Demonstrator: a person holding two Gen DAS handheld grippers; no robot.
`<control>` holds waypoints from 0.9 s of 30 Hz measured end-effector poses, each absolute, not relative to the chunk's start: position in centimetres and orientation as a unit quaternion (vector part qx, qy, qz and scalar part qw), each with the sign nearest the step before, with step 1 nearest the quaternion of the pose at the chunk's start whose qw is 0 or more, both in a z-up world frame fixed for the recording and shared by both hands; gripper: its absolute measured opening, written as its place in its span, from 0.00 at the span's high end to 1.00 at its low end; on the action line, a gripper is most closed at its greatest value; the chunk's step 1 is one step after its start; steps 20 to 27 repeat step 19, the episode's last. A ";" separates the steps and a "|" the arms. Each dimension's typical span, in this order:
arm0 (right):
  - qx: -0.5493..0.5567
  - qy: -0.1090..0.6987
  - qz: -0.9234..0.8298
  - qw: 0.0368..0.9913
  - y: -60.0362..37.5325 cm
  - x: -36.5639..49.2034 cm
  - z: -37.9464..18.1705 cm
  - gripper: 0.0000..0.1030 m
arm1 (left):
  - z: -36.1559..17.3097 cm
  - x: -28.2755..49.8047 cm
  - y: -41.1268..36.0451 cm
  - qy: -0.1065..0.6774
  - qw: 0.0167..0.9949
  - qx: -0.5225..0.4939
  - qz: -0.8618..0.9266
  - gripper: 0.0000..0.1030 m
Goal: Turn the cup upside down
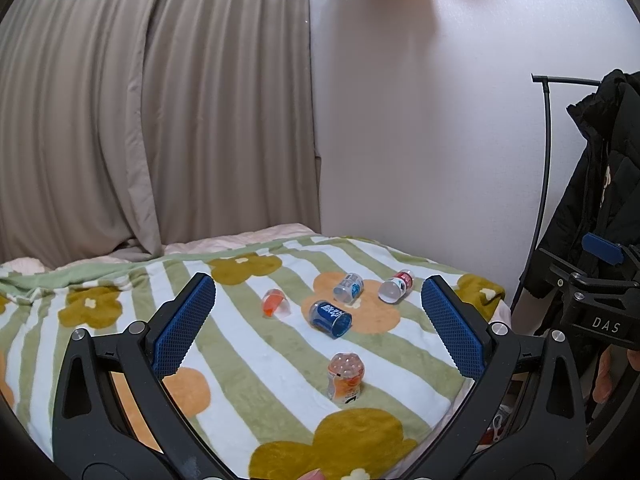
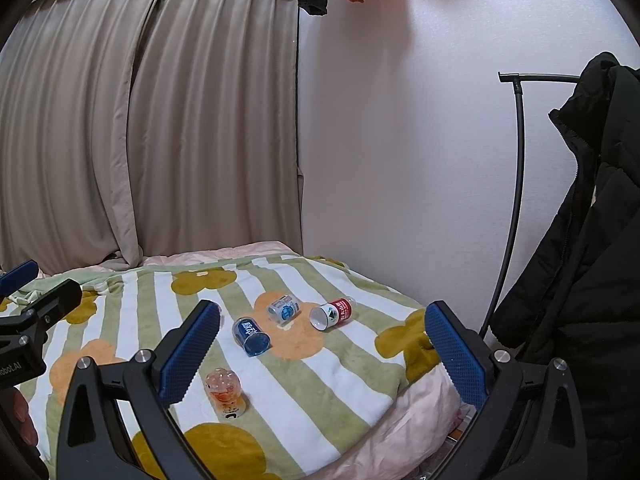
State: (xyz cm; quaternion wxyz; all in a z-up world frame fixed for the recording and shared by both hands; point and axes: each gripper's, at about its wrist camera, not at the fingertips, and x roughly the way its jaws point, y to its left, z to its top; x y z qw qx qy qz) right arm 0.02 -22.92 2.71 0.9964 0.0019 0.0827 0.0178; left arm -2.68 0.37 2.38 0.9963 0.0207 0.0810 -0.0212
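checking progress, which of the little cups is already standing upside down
The orange cup nearest the grippers: it stands base up, mouth on the blanket. The other cups lie on their sides.

Bed (image 2: 416, 408) covered by a striped floral blanket (image 2: 320, 380); on it, four small cups (image 2: 251, 337) lie sideways and one (image 2: 225, 396) stands inverted.

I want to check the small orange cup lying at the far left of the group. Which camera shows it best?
The left wrist view: the orange cup lies in plain sight on the blanket. In the right wrist view I cannot find it; the right gripper's left finger probably hides it.
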 end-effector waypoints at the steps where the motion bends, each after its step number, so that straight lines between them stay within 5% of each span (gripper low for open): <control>1: 0.002 0.082 0.018 0.996 -22.9 0.0 2.7 0.01 | 2.4 -2.7 0.4 0.081 0.996 0.021 -0.021 0.00; 27: 0.002 0.083 0.018 0.996 -22.8 0.0 2.7 0.01 | 2.2 -2.8 -0.1 0.060 0.998 0.017 0.006 0.00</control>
